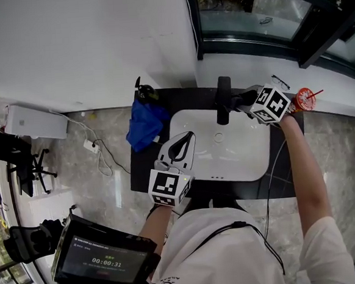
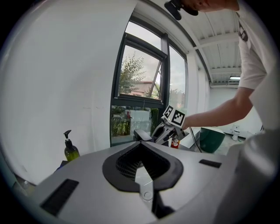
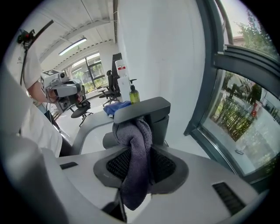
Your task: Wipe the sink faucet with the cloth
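The dark faucet [image 1: 223, 99] stands at the back of the white sink [image 1: 252, 157]. My right gripper [image 1: 238, 100] is at the faucet's right side, shut on a grey-purple cloth [image 3: 134, 148]. In the right gripper view the cloth bunches up against the faucet [image 3: 151, 110] and hangs down between the jaws of the right gripper [image 3: 139, 131]. My left gripper [image 1: 189, 137] hovers over the sink's front left corner with its jaws together and nothing in them. The left gripper view looks past its jaws [image 2: 140, 145] to the faucet [image 2: 141, 134] and the right gripper [image 2: 162, 130].
A blue cloth [image 1: 145, 122] lies on the dark counter [image 1: 138, 172] left of the sink, with a soap bottle [image 1: 144, 91] behind it. A red cup [image 1: 304, 99] stands at the counter's right end. A window [image 1: 259, 15] runs behind the sink.
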